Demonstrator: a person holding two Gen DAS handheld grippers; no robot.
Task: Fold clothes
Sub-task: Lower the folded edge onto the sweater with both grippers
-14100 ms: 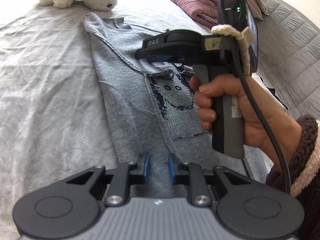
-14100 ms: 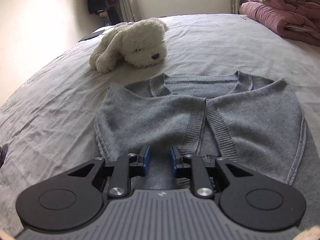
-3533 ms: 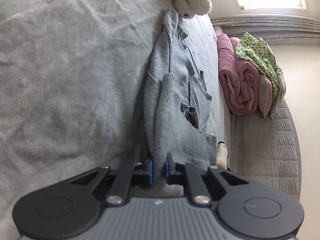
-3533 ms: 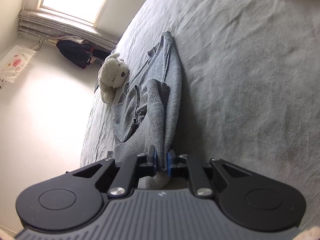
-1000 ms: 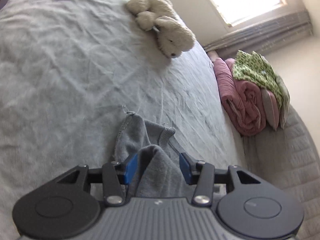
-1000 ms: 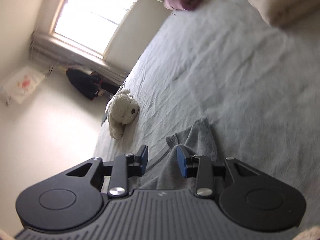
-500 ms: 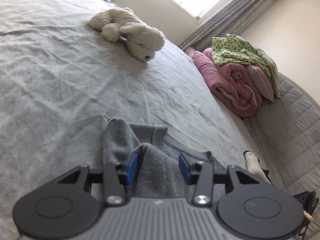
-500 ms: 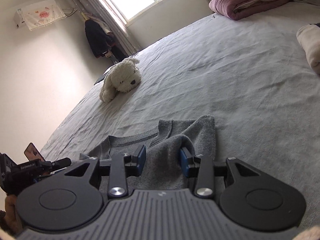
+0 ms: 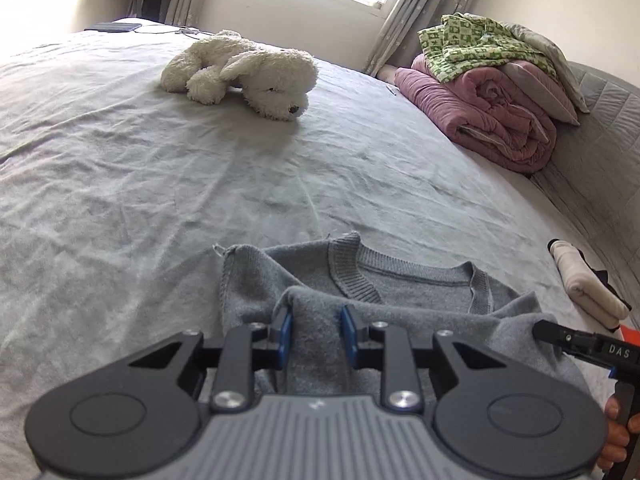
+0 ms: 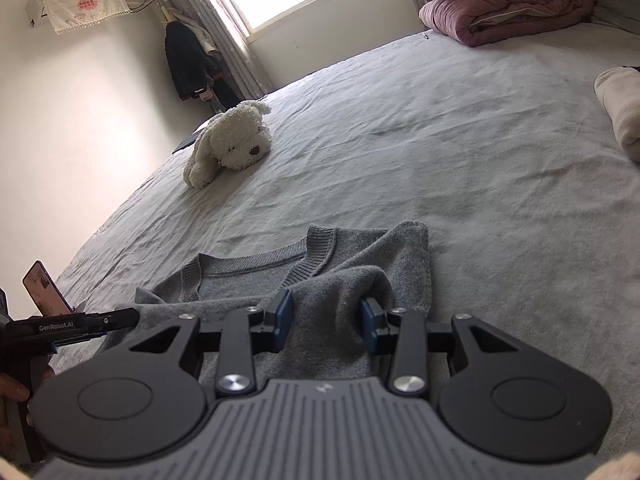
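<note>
Clearly soft and limp, the grey sweater (image 9: pixel 400 292) bunches between both tools: left tool (image 9: pixel 316 330) closing on its near-left fold, right tool (image 10: pixel 326 320) part-open around its near-right fold.

Grey sweater (image 9: pixel 400 292); white plush dog (image 9: pixel 244 72); green-checked cloth (image 9: pixel 480 46) on pink quilt (image 9: pixel 480 120)

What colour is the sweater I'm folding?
Plain grey knit sweater with a ribbed collar, clearest in the left wrist view.
</note>
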